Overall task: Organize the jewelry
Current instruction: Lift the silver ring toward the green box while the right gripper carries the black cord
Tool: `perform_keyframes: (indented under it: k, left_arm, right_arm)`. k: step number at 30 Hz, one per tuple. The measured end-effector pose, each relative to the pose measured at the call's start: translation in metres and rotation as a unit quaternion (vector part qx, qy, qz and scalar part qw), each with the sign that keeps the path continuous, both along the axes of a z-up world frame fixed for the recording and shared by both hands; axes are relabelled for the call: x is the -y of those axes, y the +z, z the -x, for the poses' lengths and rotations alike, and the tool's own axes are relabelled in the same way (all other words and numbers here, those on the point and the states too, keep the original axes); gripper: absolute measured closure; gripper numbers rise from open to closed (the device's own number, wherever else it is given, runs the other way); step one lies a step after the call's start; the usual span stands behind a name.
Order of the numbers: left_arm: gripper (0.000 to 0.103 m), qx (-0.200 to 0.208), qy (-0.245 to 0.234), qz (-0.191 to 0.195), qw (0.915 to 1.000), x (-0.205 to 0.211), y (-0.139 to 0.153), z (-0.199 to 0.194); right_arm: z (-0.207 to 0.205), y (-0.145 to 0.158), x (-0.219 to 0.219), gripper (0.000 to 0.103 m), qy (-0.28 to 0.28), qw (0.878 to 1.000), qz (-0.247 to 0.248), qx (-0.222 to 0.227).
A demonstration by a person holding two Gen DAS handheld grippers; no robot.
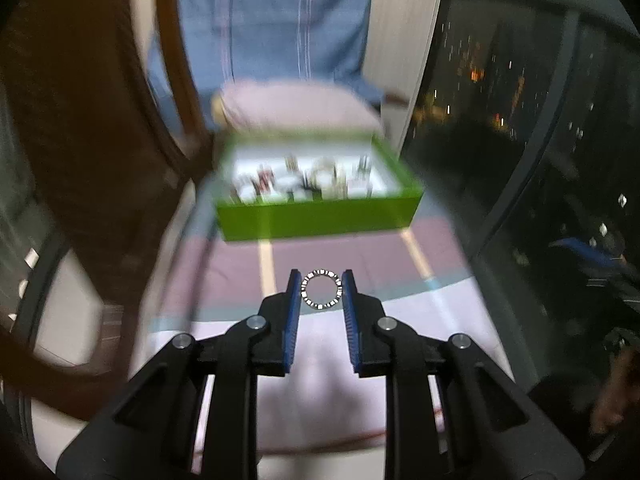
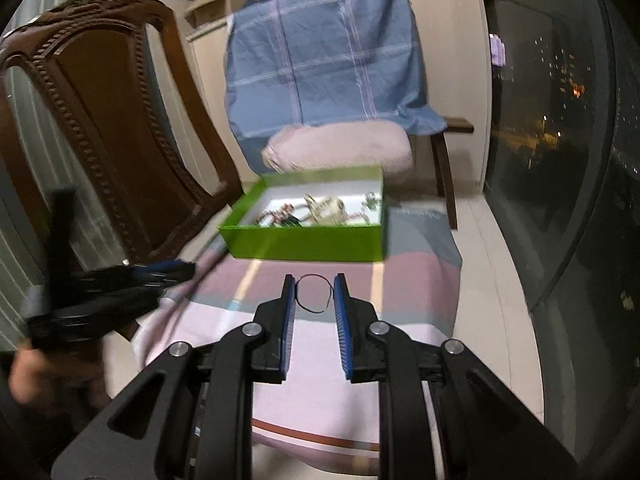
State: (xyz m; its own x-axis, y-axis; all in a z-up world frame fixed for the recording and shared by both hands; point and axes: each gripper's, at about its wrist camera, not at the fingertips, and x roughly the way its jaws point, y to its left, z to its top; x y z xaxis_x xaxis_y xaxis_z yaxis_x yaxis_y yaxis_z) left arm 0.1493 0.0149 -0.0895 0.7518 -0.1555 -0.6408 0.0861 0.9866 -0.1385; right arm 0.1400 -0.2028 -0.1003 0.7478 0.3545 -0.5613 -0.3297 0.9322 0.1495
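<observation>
A small bracelet of white and dark beads (image 1: 321, 274) is pinched between the blue pads of my left gripper (image 1: 321, 290), held above the striped cloth. My right gripper (image 2: 315, 294) is shut on a thin dark wire bangle (image 2: 316, 276) that spans its pads. Ahead of both stands an open green box (image 1: 320, 218) with a white inside, and several jewelry pieces (image 1: 304, 180) lie in it. In the right wrist view the box (image 2: 304, 246) sits just beyond the fingertips, and my left gripper (image 2: 190, 270) shows blurred at the left edge with a hand behind it.
A pink, grey and white striped cloth (image 2: 320, 380) covers the surface under the box. A carved wooden chair (image 2: 100, 120) stands to the left. Behind the box are a pink cushion (image 2: 340, 148) and a blue plaid cloth (image 2: 328, 68) draped over a chair. Dark window glass (image 2: 560, 120) runs along the right.
</observation>
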Motion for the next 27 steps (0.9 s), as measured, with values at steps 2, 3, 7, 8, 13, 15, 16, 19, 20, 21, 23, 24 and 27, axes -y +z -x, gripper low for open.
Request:
perform_keyframes:
  k: [2, 3, 7, 8, 13, 15, 16, 19, 20, 21, 23, 24, 27]
  left_arm:
    - [0.083, 0.027, 0.004, 0.008, 0.9996, -0.007, 0.026, 0.03]
    - [0.083, 0.036, 0.007, 0.008, 0.9993, -0.01, 0.035, 0.039]
    - [0.083, 0.068, 0.018, 0.004, 0.9975, -0.016, 0.062, 0.078]
    - [0.083, 0.072, 0.019, 0.002, 0.9972, -0.017, 0.065, 0.084]
    - [0.083, 0.067, 0.015, 0.013, 0.9976, -0.02, 0.062, 0.102]
    - [0.083, 0.065, 0.013, 0.018, 0.9976, -0.02, 0.06, 0.105]
    - [0.083, 0.064, 0.012, 0.02, 0.9977, -0.02, 0.06, 0.107]
    - [0.083, 0.066, 0.009, 0.022, 0.9975, -0.018, 0.061, 0.113]
    - [0.083, 0.068, 0.009, 0.022, 0.9974, -0.017, 0.063, 0.115]
    - [0.083, 0.07, 0.008, 0.022, 0.9973, -0.017, 0.063, 0.115]
    - [0.083, 0.072, 0.005, 0.021, 0.9972, -0.016, 0.065, 0.118]
    - [0.083, 0.073, 0.005, 0.021, 0.9971, -0.015, 0.065, 0.118]
    - [0.083, 0.073, 0.002, 0.02, 0.9972, -0.013, 0.065, 0.118]
  right_arm:
    - [0.012, 0.012, -0.011, 0.084, 0.008, 1.0, 0.002, 0.015]
    - [0.018, 0.018, -0.017, 0.084, 0.012, 1.0, 0.004, 0.022]
    - [0.038, 0.034, -0.028, 0.084, 0.008, 0.999, 0.004, 0.047]
    - [0.042, 0.036, -0.031, 0.084, 0.008, 0.999, 0.004, 0.049]
    - [0.059, 0.045, -0.037, 0.084, 0.003, 0.998, 0.01, 0.055]
    - [0.065, 0.048, -0.038, 0.084, 0.0, 0.998, 0.014, 0.057]
    - [0.067, 0.049, -0.038, 0.084, -0.001, 0.998, 0.014, 0.057]
    - [0.074, 0.053, -0.038, 0.084, -0.005, 0.998, 0.017, 0.061]
    - [0.076, 0.054, -0.038, 0.084, -0.007, 0.998, 0.017, 0.061]
    - [0.078, 0.055, -0.037, 0.084, -0.008, 0.998, 0.018, 0.062]
    - [0.081, 0.057, -0.036, 0.083, -0.011, 0.998, 0.018, 0.064]
    - [0.082, 0.058, -0.036, 0.084, -0.012, 0.998, 0.018, 0.065]
    - [0.086, 0.06, -0.033, 0.084, -0.014, 0.997, 0.018, 0.069]
